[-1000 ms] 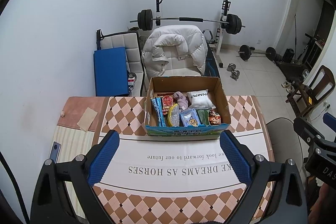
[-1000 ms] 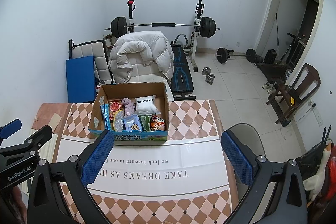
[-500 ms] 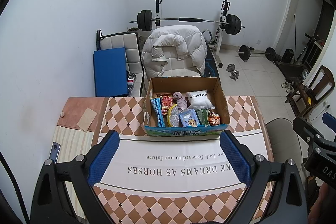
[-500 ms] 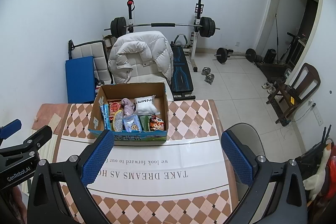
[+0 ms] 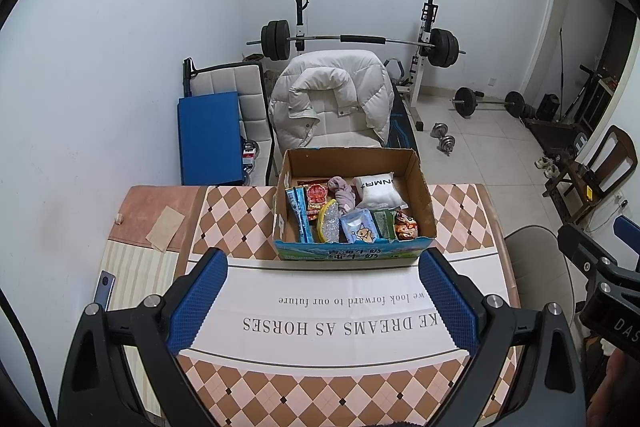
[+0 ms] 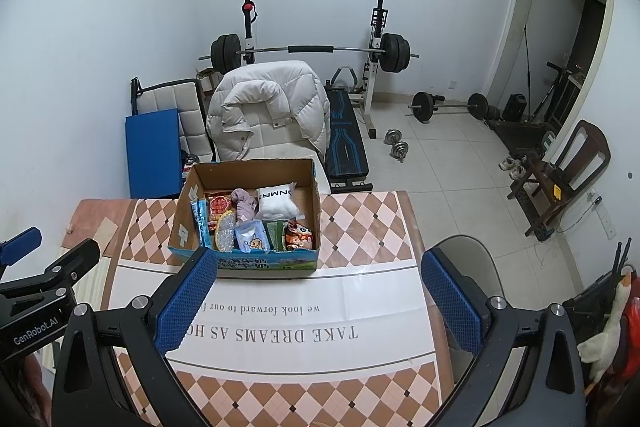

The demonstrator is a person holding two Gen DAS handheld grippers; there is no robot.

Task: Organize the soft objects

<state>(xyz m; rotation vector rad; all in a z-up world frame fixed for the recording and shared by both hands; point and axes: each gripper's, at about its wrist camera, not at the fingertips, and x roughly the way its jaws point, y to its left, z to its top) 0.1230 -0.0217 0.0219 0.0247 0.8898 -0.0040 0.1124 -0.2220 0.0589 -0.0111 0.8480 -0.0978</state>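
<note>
An open cardboard box (image 5: 423, 187) (image 6: 184, 215) stands at the far side of the table. It holds a white pillow pack (image 5: 378, 191) (image 6: 278, 202), a purple cloth (image 5: 343, 193) (image 6: 244, 203), a blue cartoon pouch (image 5: 359, 230) (image 6: 251, 235) and several snack packets. My left gripper (image 5: 322, 291) is open and empty, held above the table in front of the box. My right gripper (image 6: 318, 291) is open and empty, to the right of the left one.
A white banner with printed text (image 5: 340, 311) lies over the checked tablecloth (image 5: 224, 223). A chair with a white puffer jacket (image 5: 332, 95) stands behind the table. A round chair (image 6: 468, 259) is at the table's right edge. Barbell rack and weights lie beyond.
</note>
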